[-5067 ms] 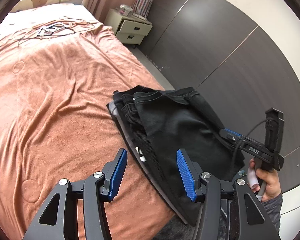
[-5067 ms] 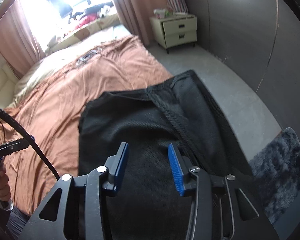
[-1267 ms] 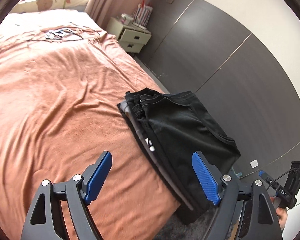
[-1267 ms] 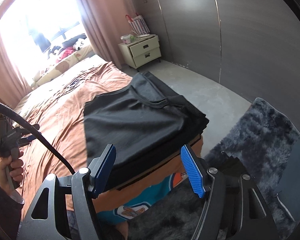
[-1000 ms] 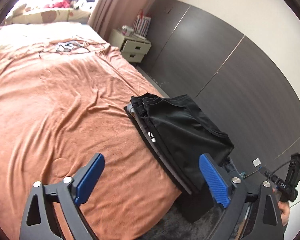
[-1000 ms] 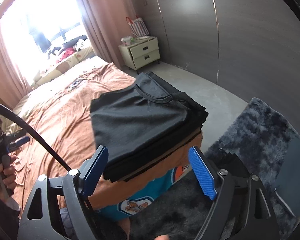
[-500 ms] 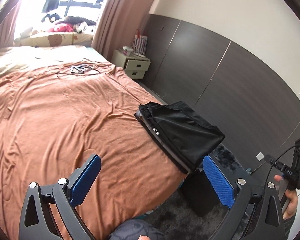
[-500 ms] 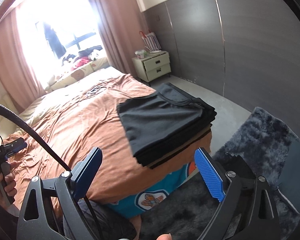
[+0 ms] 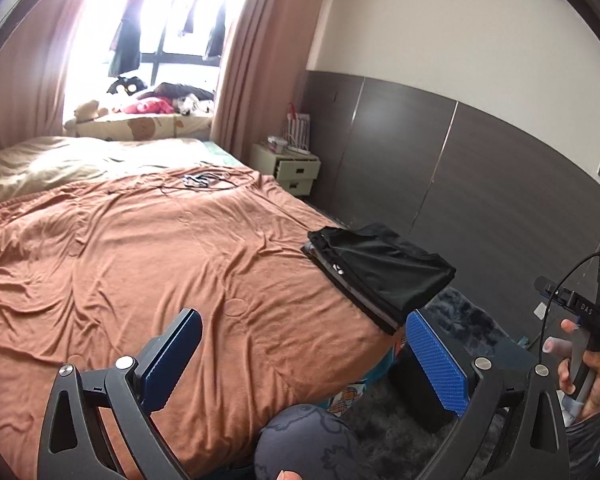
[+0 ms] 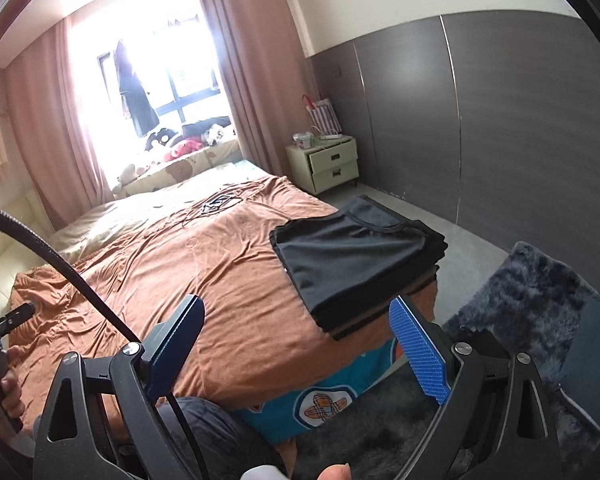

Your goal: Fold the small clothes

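Both grippers are held up in the air, away from the bed, and neither one is holding anything. Left gripper [image 9: 300, 356] has its two blue pads [image 9: 434, 360] spread wide apart. Right gripper [image 10: 296, 354] has its blue pads [image 10: 418, 354] spread wide apart too.

A pile of folded dark clothes [image 9: 380, 272] sits on the brown bedspread [image 9: 140, 264], right at the corner of the bed near the dark wall [image 9: 480, 184]. The pile looks neat and flat, with a black piece on top [image 10: 352, 256].

Down on the floor beside that corner lies a fuzzy dark rug [image 10: 540, 300]. Far off by the curtain [image 10: 256, 92] stands a small pale nightstand [image 10: 328, 162] with two drawers. Some stuffed toys [image 9: 148, 106] lie by the bright window.
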Demonstrator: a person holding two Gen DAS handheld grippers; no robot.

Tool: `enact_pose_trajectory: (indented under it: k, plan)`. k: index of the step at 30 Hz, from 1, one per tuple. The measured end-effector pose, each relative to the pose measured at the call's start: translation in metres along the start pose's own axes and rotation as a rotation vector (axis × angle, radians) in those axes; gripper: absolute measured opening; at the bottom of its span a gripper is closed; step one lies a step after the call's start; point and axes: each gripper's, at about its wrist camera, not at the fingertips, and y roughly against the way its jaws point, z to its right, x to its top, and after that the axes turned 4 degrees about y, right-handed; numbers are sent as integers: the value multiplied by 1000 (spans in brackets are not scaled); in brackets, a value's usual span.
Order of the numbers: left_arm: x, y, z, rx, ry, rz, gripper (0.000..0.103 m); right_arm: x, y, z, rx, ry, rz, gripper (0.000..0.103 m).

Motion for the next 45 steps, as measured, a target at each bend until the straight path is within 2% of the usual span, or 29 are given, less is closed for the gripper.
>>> enact_pose_trajectory:
  k: [1, 6, 12, 24, 28, 35, 45]
  plan:
    - [-4, 6, -3, 7, 5, 10, 103, -4, 1, -3, 0, 5, 6, 103]
    - [-23, 32, -12, 46, 16, 50, 103, -25, 4, -20, -15, 35, 28, 103]
    - [-45, 60, -17, 96, 3, 83, 103, -47, 4, -32, 23, 44, 15, 103]
    - [-86, 100, -25, 162, 4, 129, 103, -70, 16, -48, 52, 72, 24, 103]
    - [-100, 108, -26, 207, -14, 140, 103, -81, 14, -55, 51, 95, 8, 103]
    - [-119, 109, -29, 217, 6, 118, 103, -87, 10, -60, 85, 110, -19, 103]
    - [-126, 119, -18, 229, -33, 146, 103, -94, 19, -59, 93, 118, -8, 103]
